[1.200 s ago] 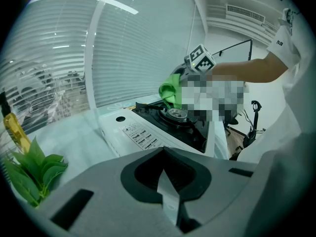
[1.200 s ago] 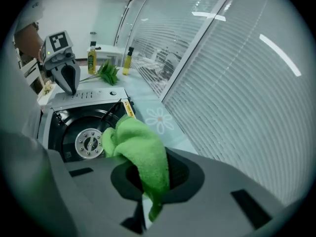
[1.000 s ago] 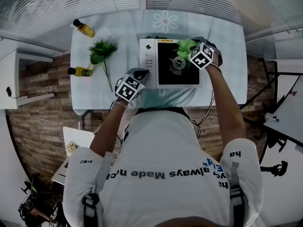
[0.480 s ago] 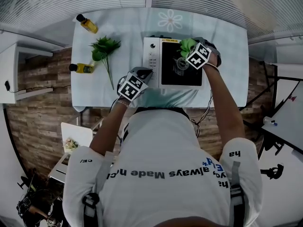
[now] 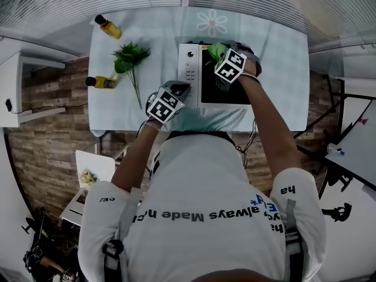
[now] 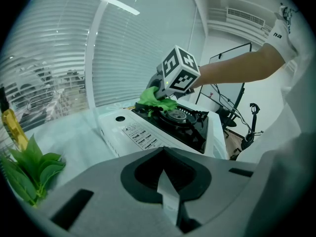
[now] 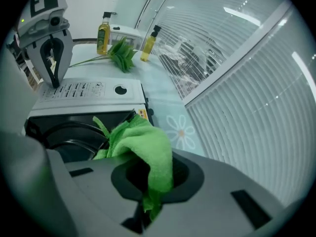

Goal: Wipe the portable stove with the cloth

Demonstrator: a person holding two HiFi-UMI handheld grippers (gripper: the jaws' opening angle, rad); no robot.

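Pale worktop (image 5: 282, 69) bearing a portable stove (image 5: 191, 69). The right gripper (image 5: 225, 59) jaws pinch a green cloth (image 5: 215, 50) on the stove's black top. The left gripper (image 5: 176, 90) jaws are closed and empty beside the control panel.

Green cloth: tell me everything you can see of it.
The green cloth is bright green and looks like soft microfibre, with a thin edge strip curling up. It is bunched, not spread flat. One fold is pinched in the shut right tongs; the rest spills forward onto the black top of the portable stove, beside the burner. The left tongs, shut and empty, are apart from it.
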